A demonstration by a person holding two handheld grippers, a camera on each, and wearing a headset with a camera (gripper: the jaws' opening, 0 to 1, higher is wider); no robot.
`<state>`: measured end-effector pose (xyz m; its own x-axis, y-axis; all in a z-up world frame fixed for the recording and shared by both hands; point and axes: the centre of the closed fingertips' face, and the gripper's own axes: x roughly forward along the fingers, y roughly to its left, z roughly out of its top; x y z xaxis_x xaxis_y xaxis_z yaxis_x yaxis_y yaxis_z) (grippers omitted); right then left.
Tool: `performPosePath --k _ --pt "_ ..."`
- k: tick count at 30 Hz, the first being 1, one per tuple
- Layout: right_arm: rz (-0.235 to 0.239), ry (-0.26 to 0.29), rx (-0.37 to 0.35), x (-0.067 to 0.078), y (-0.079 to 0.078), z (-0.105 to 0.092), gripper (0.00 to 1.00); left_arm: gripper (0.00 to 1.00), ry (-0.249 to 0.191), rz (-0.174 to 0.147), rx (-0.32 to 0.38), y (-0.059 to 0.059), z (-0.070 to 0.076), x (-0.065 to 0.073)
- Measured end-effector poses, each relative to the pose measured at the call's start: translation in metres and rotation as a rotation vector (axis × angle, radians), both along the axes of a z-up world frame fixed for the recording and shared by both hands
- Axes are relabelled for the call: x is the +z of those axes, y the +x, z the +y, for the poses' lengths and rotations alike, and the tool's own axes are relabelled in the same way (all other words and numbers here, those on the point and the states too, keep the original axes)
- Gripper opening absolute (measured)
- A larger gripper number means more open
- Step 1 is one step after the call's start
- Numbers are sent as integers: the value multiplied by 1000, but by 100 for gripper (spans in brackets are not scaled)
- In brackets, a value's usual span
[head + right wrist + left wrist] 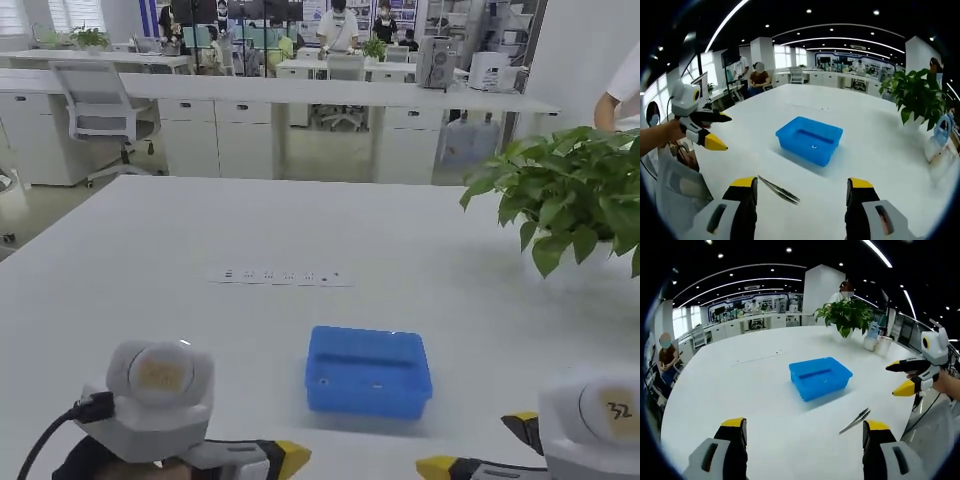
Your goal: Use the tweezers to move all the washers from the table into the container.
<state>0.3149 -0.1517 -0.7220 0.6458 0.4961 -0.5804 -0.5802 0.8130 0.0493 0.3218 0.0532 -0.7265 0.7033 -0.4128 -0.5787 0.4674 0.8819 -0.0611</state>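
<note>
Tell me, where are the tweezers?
The tweezers lie on the white table, on the person's side of the blue container; in the left gripper view, near its right-hand jaw.

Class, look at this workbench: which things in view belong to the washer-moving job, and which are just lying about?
Belongs to the job:
tweezers
blue container
row of washers

Just lying about:
potted plant
office chair
</note>
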Motion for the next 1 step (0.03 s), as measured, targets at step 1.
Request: performPosePath --k 1 --pt "-3 -4 0 1 0 0 71 99 0 -2 2 -1 1 0"
